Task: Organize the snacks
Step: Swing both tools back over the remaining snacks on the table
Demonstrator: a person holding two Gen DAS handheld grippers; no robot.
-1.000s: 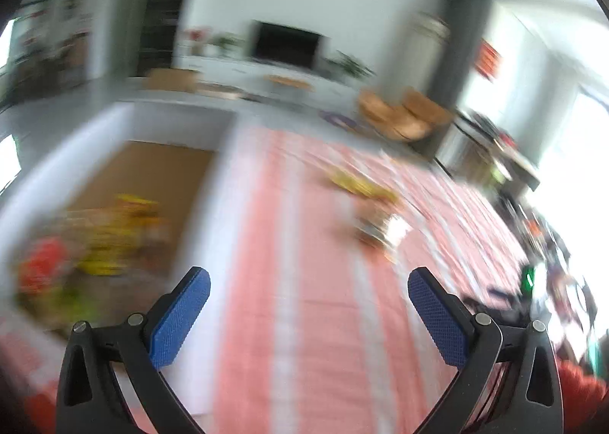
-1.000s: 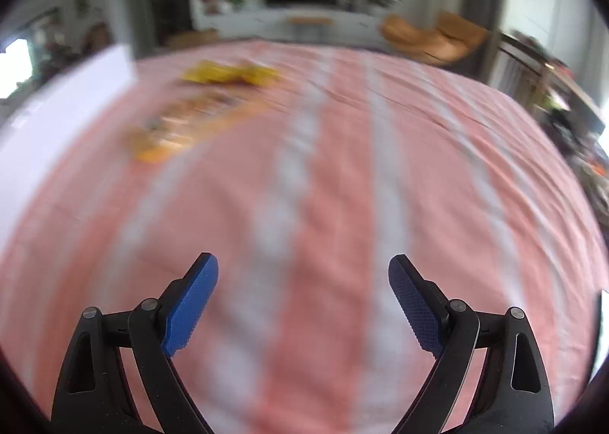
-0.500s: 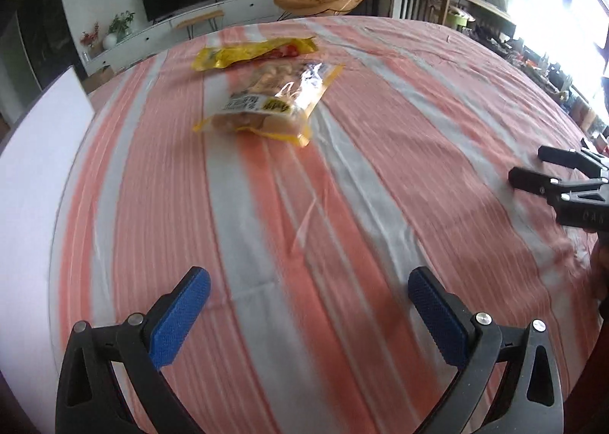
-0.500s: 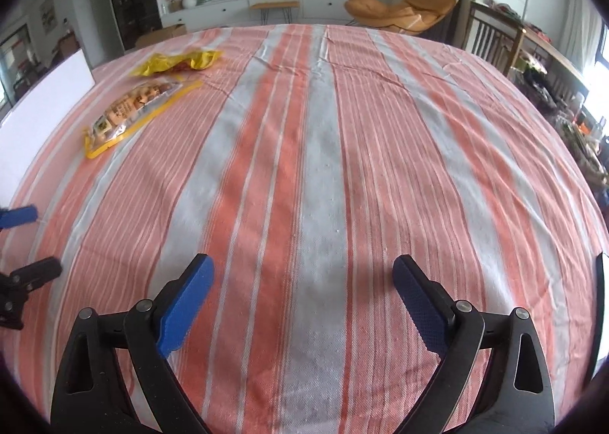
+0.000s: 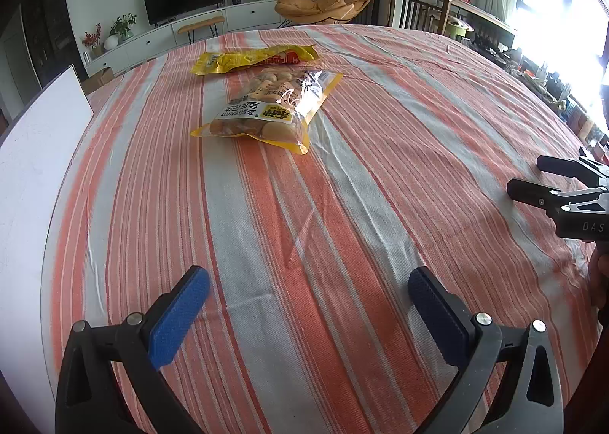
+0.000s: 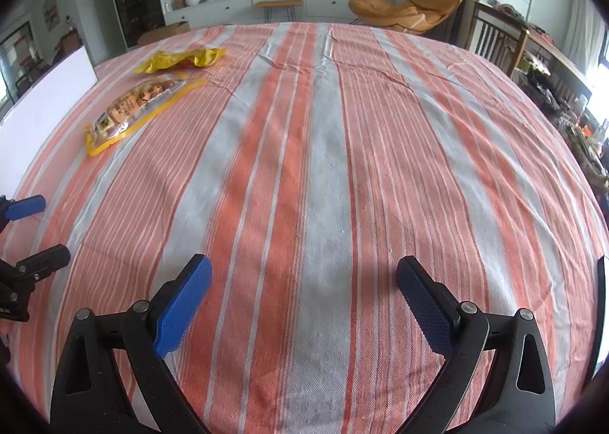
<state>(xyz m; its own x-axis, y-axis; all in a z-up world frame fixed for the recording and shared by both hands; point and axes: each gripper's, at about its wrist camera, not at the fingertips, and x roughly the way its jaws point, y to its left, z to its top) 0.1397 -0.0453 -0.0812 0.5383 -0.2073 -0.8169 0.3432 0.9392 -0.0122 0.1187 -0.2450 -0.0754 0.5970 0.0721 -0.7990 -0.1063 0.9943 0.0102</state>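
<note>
Two snack packets lie together at the far left of the counter (image 5: 380,205), which is draped in an orange-and-grey striped cloth. The clear peanut bag with yellow edges (image 5: 266,110) sits nearer, and the flat yellow-and-red foil packet (image 5: 253,58) lies just behind it, close to touching; whether they overlap I cannot tell. A white upright board (image 5: 34,167) stands along the left edge, near the packets.

The left tongs (image 5: 308,316) hover over bare cloth, blue pads wide apart and empty, aimed up the stripes toward the peanut bag, which suits a reach for it. The right tongs (image 6: 302,306) hang over the middle of the cloth, well apart from both packets; their jaws have just been opening and nothing lies between them. To my eye that is readiness, not a grasp. Each pair shows at the edge of the other's camera, side by side.
</note>
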